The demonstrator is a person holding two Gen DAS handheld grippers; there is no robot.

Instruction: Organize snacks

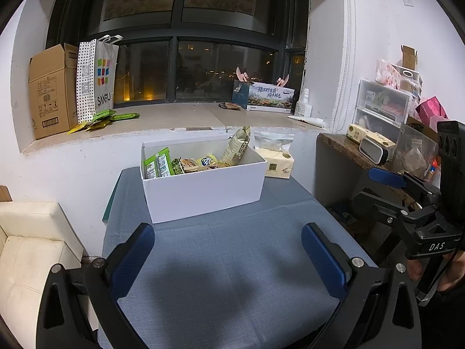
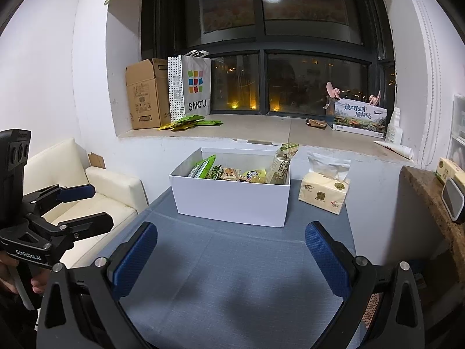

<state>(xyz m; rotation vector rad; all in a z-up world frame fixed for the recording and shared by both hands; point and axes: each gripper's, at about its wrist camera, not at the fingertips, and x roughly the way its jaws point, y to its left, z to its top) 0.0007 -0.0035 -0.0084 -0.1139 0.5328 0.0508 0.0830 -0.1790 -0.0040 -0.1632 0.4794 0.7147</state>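
On the blue tablecloth (image 1: 232, 261), a white box (image 1: 203, 192) holds snack packets (image 1: 197, 164); both grippers (image 1: 228, 261) (image 2: 231, 261) gape, empty.

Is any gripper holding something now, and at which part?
Nothing is held. The left gripper and the right gripper are both open over the blue tablecloth, in front of the white snack box.

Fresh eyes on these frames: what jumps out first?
The white box of snack packets sits mid-table on the blue cloth, a tall packet leaning at its right end. Beside it to the right is a yellow tissue pack; on the windowsill behind, green packets lie loose by the SANFU bag. Both claws, left claw and right claw, hang open and empty.
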